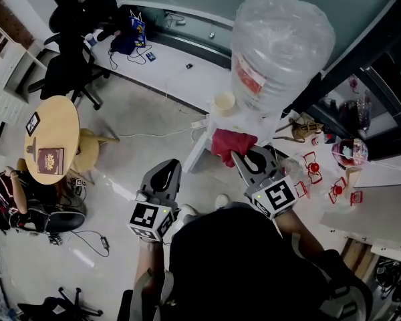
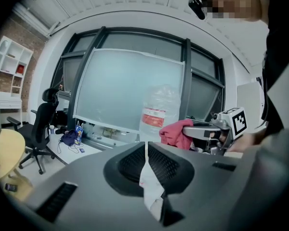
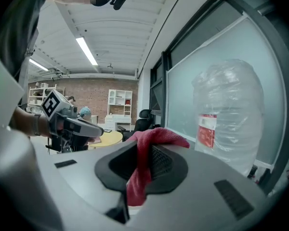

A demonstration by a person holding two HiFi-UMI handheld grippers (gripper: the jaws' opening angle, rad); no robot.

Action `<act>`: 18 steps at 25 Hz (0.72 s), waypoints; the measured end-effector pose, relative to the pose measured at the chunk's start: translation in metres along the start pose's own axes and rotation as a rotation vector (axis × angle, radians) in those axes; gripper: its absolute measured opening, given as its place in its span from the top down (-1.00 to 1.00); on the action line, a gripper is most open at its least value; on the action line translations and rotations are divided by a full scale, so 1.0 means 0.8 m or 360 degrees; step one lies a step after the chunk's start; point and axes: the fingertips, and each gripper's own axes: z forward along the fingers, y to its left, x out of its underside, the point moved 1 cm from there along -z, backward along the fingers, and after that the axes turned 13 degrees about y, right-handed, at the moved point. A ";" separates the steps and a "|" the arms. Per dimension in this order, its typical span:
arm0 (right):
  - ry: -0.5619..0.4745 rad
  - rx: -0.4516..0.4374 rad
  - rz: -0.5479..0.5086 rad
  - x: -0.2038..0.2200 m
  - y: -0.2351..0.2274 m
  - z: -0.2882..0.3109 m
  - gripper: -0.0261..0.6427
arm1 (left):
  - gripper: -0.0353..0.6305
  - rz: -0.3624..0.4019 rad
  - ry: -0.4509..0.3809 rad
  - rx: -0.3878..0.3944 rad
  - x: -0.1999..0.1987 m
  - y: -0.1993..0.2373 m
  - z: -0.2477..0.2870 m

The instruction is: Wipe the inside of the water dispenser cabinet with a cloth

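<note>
**Cloth (image 1: 231, 144) in grip, wiping not yet begun**

The right gripper's (image 1: 243, 158) fingers are clamped on the red cloth. It runs lengthwise down the slot between them and bunches past the tips, with its free end pointing ahead at the water dispenser (image 1: 217, 127) just beyond. The left gripper's (image 1: 166, 171) fingers are pressed together on nothing, off to the cloth's left. This looks like the approach step. The cabinet's inside is not in view, so the next move probably means lowering toward its door.

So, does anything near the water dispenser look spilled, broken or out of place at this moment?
Nothing stands out. The water bottle stands upright on the water dispenser, and no spill shows on the floor beside it. The red cloth is bunched in the right gripper, ready for wiping. The left gripper is shut.
</note>
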 end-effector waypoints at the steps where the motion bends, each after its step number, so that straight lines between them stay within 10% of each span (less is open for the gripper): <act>1: -0.0006 0.0008 -0.0007 0.000 -0.001 -0.002 0.78 | 0.87 -0.0003 0.0003 0.0001 0.001 -0.002 0.000; 18: -0.0012 -0.0016 0.0002 0.006 0.002 -0.005 0.78 | 0.87 -0.0033 -0.0011 -0.0027 0.002 -0.008 -0.007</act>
